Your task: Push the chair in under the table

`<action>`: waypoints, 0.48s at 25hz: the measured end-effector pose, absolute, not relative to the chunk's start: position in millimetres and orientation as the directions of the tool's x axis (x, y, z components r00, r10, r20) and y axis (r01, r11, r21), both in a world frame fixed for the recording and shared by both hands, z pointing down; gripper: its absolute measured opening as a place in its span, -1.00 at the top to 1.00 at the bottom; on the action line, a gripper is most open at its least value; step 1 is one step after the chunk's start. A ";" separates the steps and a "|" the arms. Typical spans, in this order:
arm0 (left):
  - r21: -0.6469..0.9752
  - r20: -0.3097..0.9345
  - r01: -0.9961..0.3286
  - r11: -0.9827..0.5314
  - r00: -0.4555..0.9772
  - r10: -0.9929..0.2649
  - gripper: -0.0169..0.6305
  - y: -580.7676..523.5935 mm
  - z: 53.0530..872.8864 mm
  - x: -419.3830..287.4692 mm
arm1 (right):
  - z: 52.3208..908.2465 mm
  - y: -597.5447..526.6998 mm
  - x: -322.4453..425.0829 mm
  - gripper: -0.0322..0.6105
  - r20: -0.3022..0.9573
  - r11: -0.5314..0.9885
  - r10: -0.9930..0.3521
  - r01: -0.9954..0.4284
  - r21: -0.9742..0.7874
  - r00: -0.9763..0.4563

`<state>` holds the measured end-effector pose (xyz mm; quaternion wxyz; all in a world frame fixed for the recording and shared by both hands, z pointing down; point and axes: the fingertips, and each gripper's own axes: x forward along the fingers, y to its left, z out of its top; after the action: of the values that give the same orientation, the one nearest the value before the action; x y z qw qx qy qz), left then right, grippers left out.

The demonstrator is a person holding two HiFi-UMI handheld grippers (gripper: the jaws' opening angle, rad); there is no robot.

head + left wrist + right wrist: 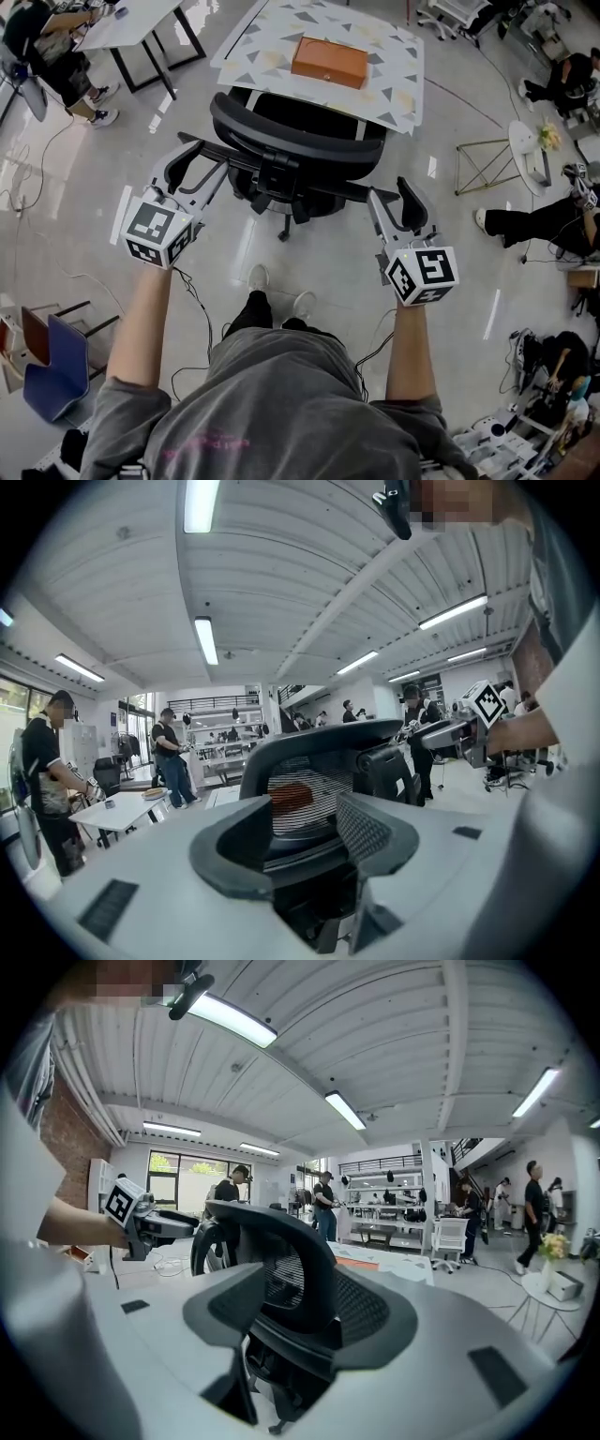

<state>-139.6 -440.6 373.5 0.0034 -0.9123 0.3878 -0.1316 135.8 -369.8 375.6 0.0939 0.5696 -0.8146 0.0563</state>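
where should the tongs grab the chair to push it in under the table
Take the backrest by its two side edges, left tongs on the left edge and right tongs on the right, coming from behind. The chair faces the table, and the thin curved frame looks slim enough to fit between the open jaws, so the push should run straight.

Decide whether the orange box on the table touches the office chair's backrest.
Apart. The head view shows the orange box lying on the patterned table, with a strip of bare tabletop between it and the office chair's backrest.
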 end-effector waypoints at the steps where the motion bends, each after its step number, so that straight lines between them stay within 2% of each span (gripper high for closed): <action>1: -0.108 0.232 -0.709 -0.697 0.664 -0.711 0.31 -436.5 371.7 -138.3 | 375.0 -366.9 135.6 0.17 0.216 0.349 -0.916 -0.937 0.015 -0.338; 12: -0.095 0.176 -0.729 -0.677 0.657 -0.733 0.55 -394.2 359.2 -124.6 | 370.9 -336.2 134.3 0.19 0.203 0.388 -0.902 -0.922 -0.001 -0.380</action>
<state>-124.6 -394.2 359.2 0.0080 -0.9103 0.4015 -0.1003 134.3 -336.2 370.9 0.0847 0.5502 -0.8288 0.0569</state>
